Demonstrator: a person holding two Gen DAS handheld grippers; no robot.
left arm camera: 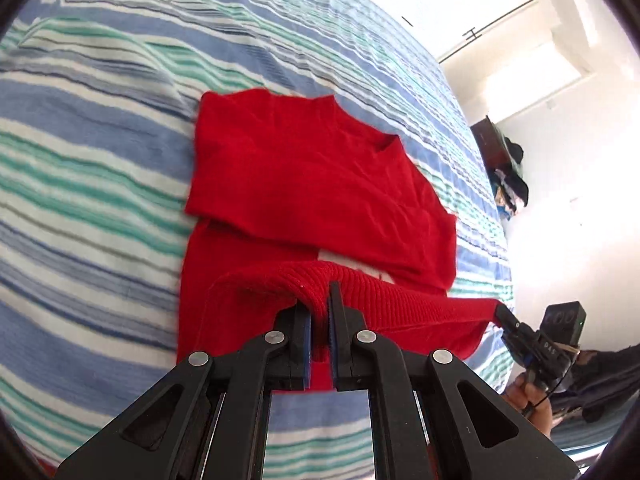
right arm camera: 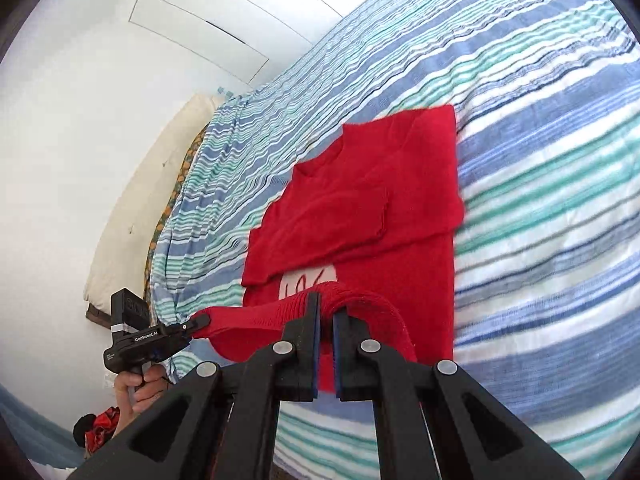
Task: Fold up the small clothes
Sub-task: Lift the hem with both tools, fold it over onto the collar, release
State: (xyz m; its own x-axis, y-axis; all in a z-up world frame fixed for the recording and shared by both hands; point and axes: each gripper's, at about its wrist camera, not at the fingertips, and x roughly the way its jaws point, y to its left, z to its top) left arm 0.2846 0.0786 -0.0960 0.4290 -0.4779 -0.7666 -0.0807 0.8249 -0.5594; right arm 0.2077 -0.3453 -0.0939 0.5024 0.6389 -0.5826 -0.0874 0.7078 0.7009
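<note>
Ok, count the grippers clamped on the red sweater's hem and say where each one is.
2. The left gripper pinches the ribbed hem of the red sweater at one end; the right gripper pinches it at the other, the hem stretched between them above the striped bedspread. None seems hidden.

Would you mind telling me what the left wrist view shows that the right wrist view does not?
Only the left wrist view shows the dark pile of clothes by the far wall and the right tool from the side. Only the right wrist view shows the pillow beside the bed and the left tool from the side. Both show the red sweater on the striped bedspread, its ribbed hem pinched by both tools.
</note>
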